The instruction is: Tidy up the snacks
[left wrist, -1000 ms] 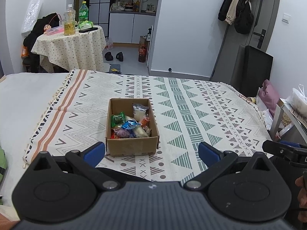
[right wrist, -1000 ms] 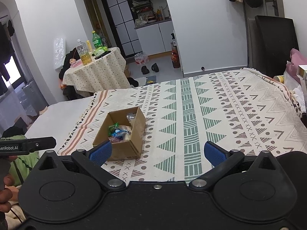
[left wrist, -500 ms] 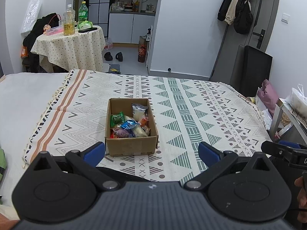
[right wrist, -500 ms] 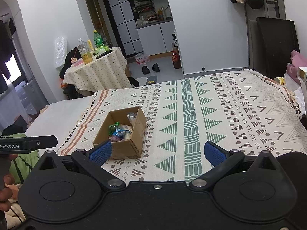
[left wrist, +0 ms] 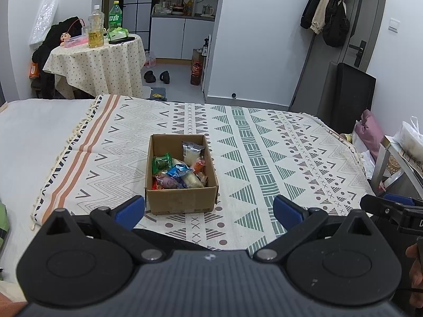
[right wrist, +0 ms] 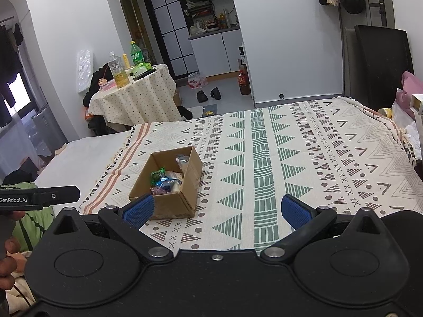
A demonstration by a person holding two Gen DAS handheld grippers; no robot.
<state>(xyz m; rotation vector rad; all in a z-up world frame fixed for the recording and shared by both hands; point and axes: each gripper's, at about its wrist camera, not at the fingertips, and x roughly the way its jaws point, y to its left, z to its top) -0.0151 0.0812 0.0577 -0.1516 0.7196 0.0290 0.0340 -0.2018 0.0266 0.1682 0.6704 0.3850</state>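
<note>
Snacks [left wrist: 179,170] fill a cardboard box [left wrist: 182,200] that sits on a patterned blanket [left wrist: 264,158], as the left wrist view shows. Among the packets are a green one [left wrist: 161,161] at the left, a blue one [left wrist: 179,171] in the middle and a white one [left wrist: 192,150] leaning toward the far right corner. The left gripper [left wrist: 208,210] hangs just short of the box's near wall, its blue-padded fingers [left wrist: 130,209] spread wide and empty, one to each side of the box. At the right edge of this view the tip of the right gripper and part of a hand [left wrist: 415,272] appear. Beyond the blanket stands a round table [left wrist: 97,66] with a dotted cloth, bearing bottles [left wrist: 95,27].

In the right wrist view the same box [right wrist: 169,185] lies left of centre, turned at an angle, on the blanket [right wrist: 290,158], with the snacks [right wrist: 165,182] inside it. The right gripper [right wrist: 216,208] is spread wide with nothing between its blue pads; its left pad [right wrist: 139,209] overlaps the box's near corner in the picture, though I cannot tell whether it touches. The left gripper's black finger [right wrist: 39,198], marked GenRobot.AI, shows at the far left, well apart from the box, with a hand [right wrist: 6,261] below it.
</note>
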